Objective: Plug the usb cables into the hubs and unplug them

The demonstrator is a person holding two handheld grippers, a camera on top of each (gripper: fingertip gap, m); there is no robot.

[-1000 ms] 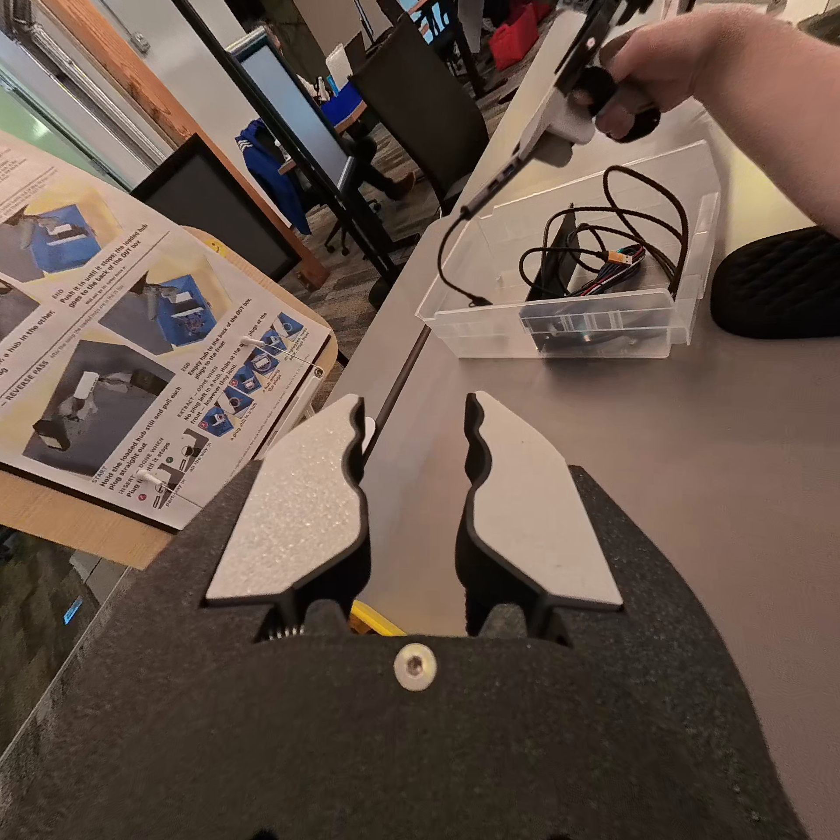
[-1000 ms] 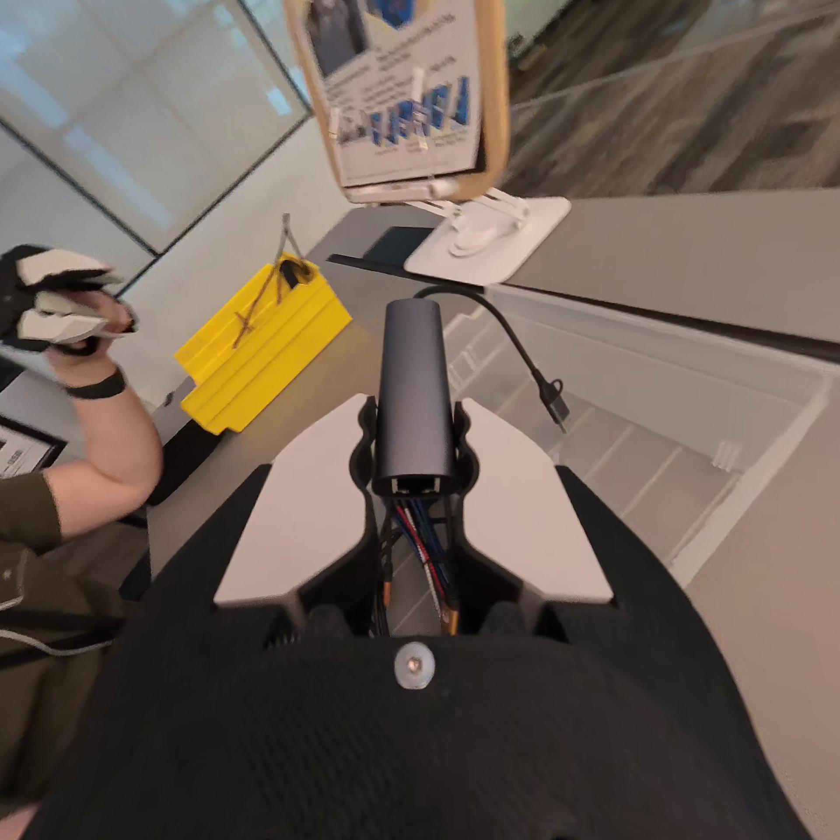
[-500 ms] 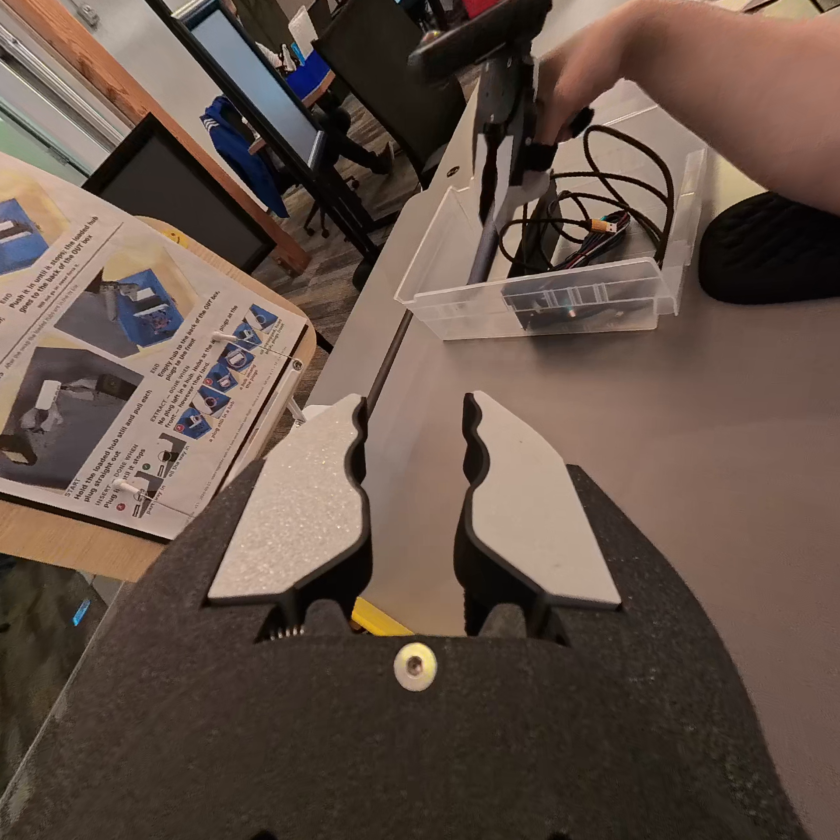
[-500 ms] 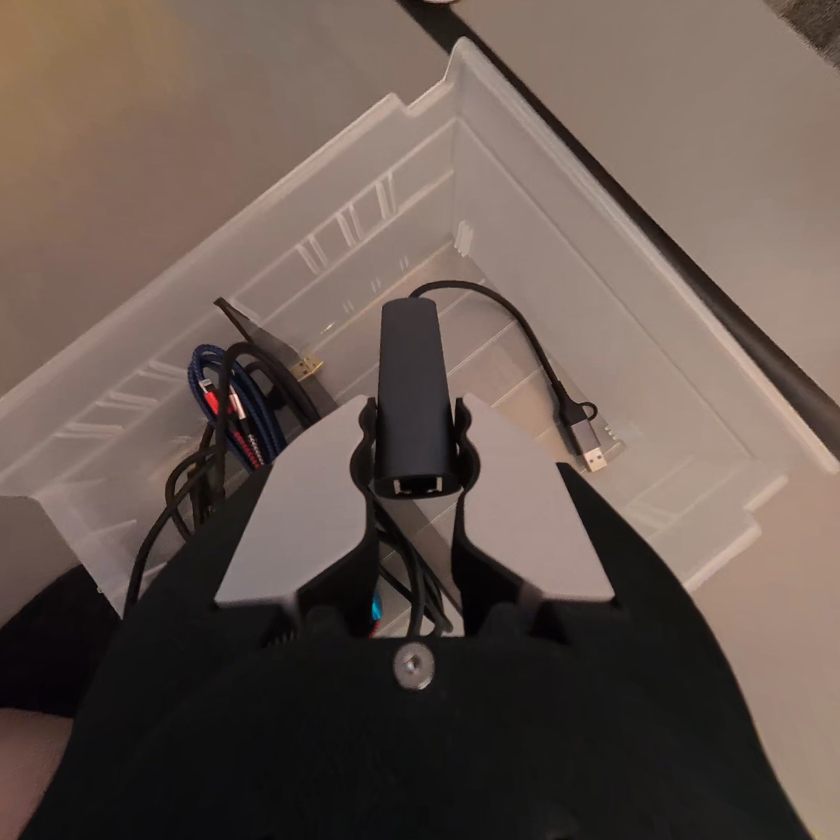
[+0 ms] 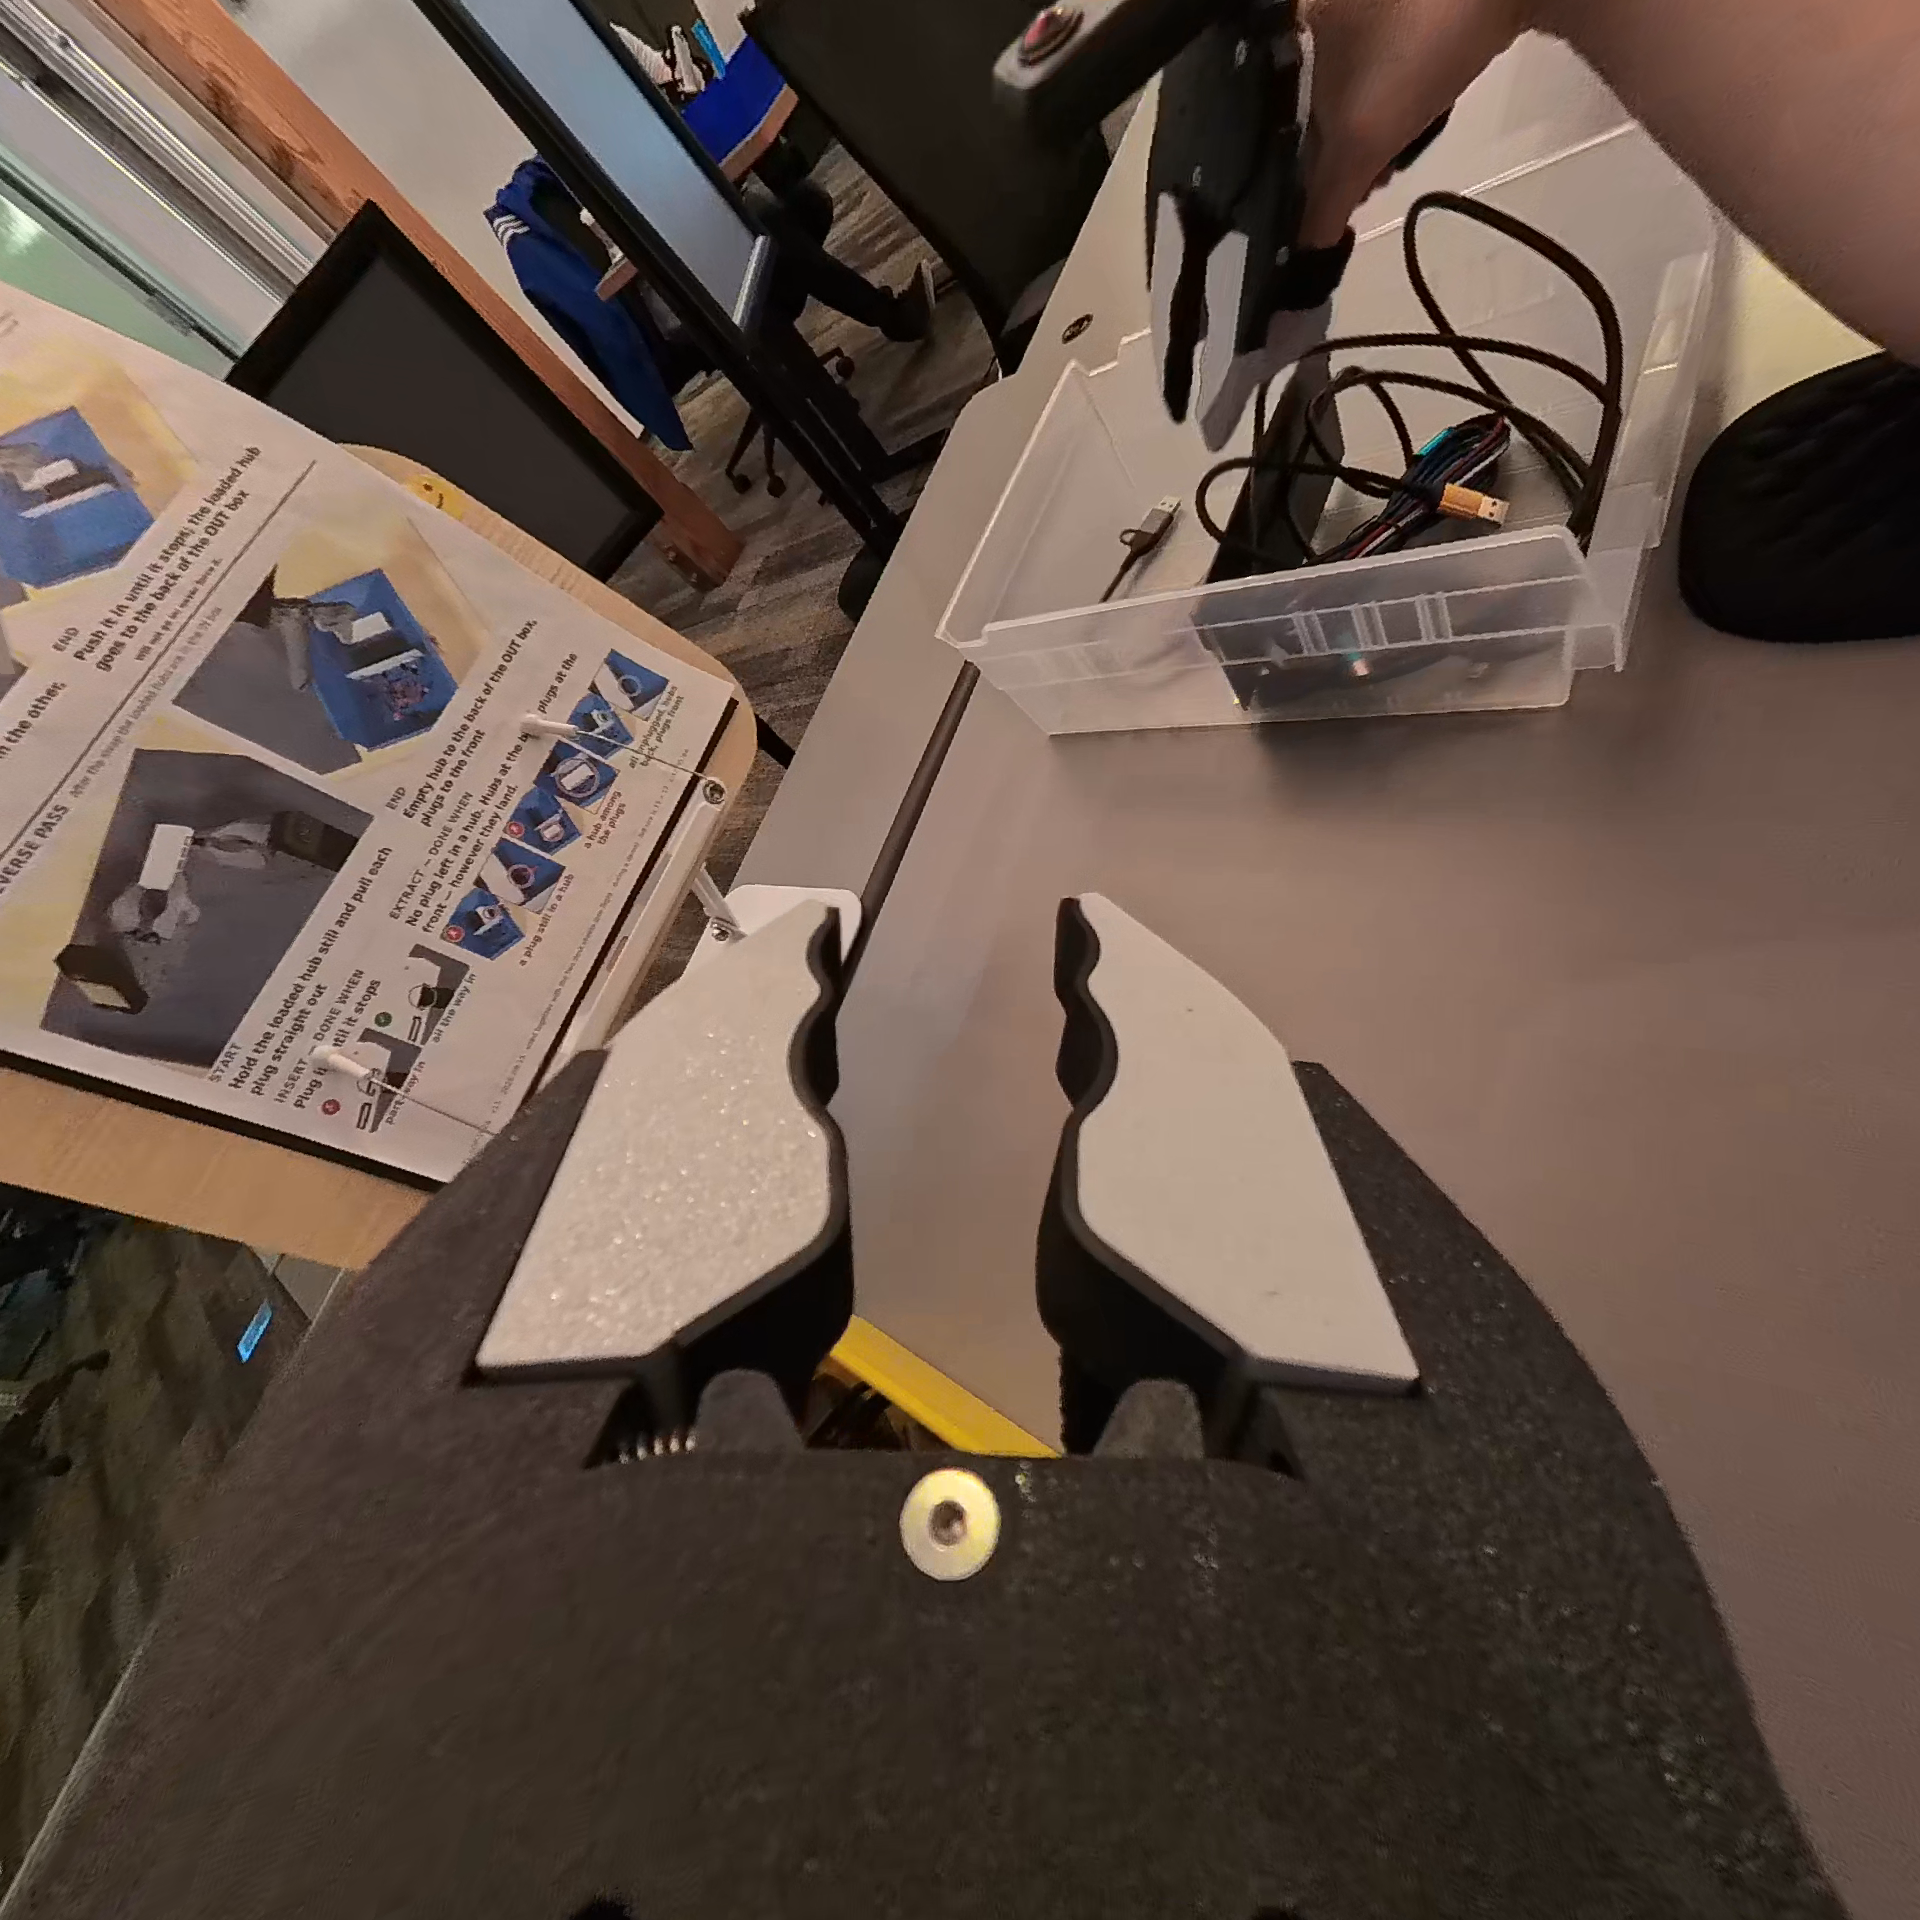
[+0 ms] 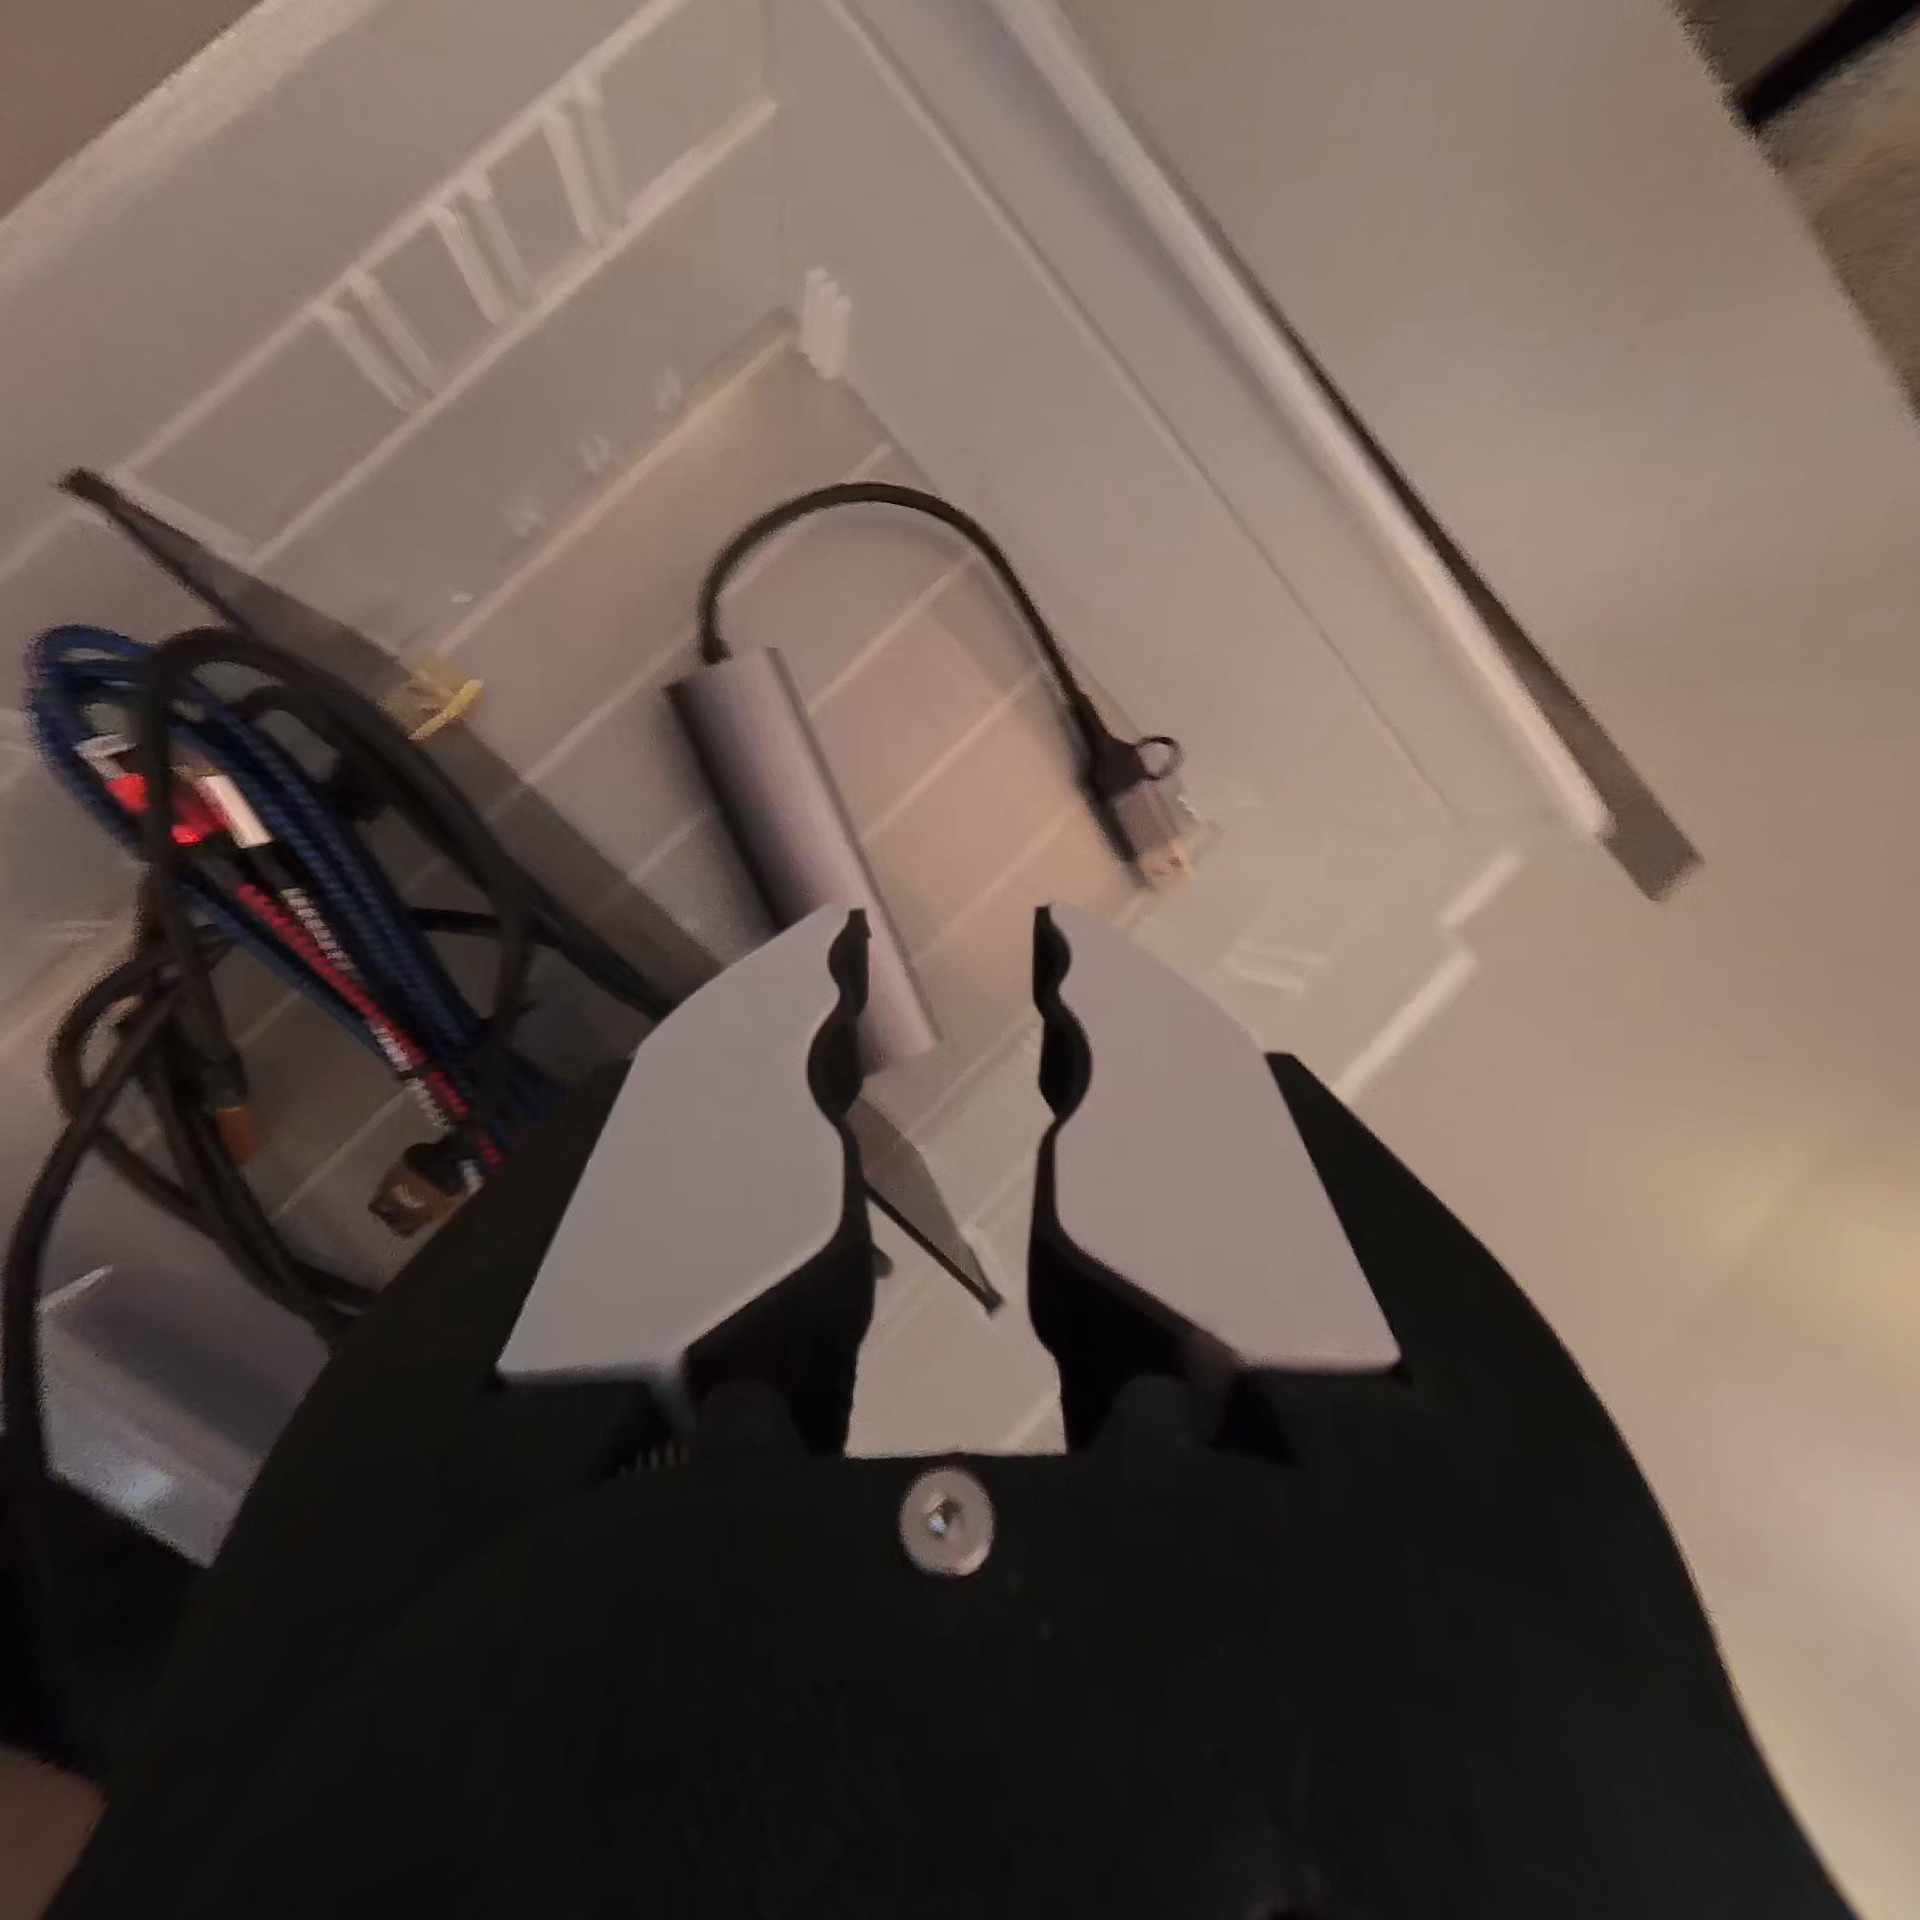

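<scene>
My right gripper point(image 6: 945, 920) is open and empty, just above the clear plastic bin point(image 6: 1049, 249). The grey USB hub point(image 6: 779, 810) lies loose on the bin floor below the fingertips, its short black tail and plug point(image 6: 1138, 821) curled to the right. A bundle of blue, red and black USB cables point(image 6: 270, 894) lies in the bin's left part. My left gripper point(image 5: 948, 930) is open and empty over the grey table point(image 5: 1455, 1039). In the left wrist view the right gripper point(image 5: 1216, 322) hangs over the bin point(image 5: 1122, 665).
A dark flat plate point(image 6: 436, 758) stands in the bin between hub and cables. An instruction board point(image 5: 312, 779) on a white stand is at the left. A black pad point(image 5: 1808, 509) lies right of the bin. A yellow bin edge point(image 5: 935, 1392) shows under my left gripper. About 40 cm separates my left fingertips from my right. My left tips are about 40 cm from the grey USB hub point(image 6: 779, 810), my right tips only 7 cm.
My right gripper swung the hub down into the clear bin, opened and let it go; the hub now lies on the bin floor. My left gripper stayed open, nearly still.
</scene>
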